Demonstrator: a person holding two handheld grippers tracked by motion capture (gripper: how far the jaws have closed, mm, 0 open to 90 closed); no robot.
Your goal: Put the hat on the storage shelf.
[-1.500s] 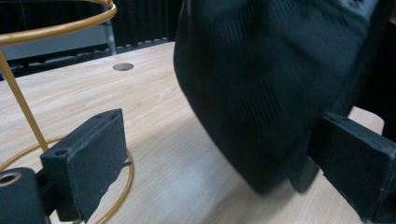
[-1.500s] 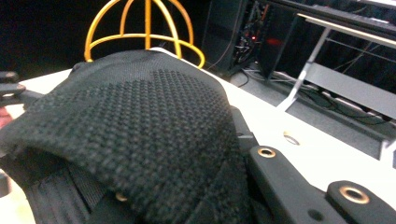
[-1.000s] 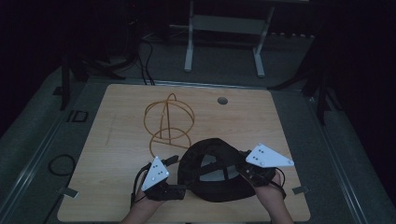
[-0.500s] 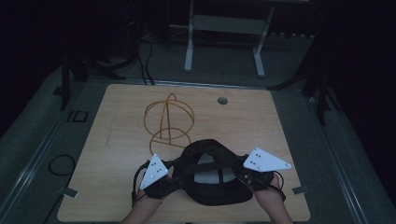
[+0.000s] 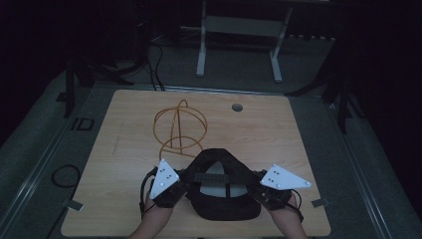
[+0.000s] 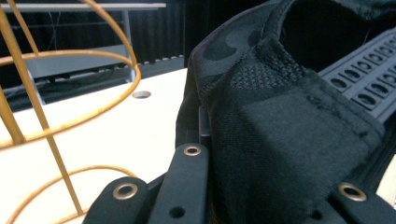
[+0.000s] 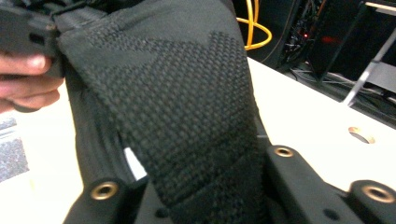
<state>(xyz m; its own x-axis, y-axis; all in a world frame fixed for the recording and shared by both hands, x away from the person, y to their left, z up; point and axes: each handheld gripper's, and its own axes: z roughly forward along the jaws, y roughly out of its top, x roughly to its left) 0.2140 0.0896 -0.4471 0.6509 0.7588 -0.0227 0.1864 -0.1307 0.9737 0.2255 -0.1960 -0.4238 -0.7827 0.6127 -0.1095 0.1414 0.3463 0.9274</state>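
High view, table: a light wooden rectangular table (image 5: 124, 149) with a small round hole (image 5: 237, 107) near its far edge, at about 1 o'clock from the table's middle.
High view, cap: a black fabric cap with a perforated plastic adjuster strap (image 5: 224, 181) sits at 6 o'clock on the table, held between the two tools.
High view, wire frame: an orange-yellow wire frame of crossed hoops (image 5: 179, 129) stands at 11 o'clock from the cap, just beyond it.
High view, left gripper (image 5: 171, 186): at 9 o'clock of the cap, pale three-cornered plate on top, touching the cap's edge.
High view, right gripper (image 5: 266, 191): at 3 o'clock of the cap, likewise plated, against the opposite edge.
High view, hands: the left hand (image 5: 154, 219) and right hand (image 5: 283, 219) come in at 6 o'clock.
Left gripper view, tool state: the black jaws are clamped on the cap's fabric edge (image 6: 280, 126), cloth pinched between them.
Left gripper view, surroundings: the wire frame (image 6: 56, 107) stands at 9 o'clock; the adjuster strap (image 6: 364, 70) runs off at 3 o'clock; the table hole (image 6: 141, 94) lies at 10 o'clock.
Right gripper view, tool state: the jaws are closed on a band of the cap's woven cloth (image 7: 187, 107).
Right gripper view, surroundings: fingers (image 7: 28, 79) of the other hand show at 9 o'clock; the table hole (image 7: 360, 135) lies at 3 o'clock.
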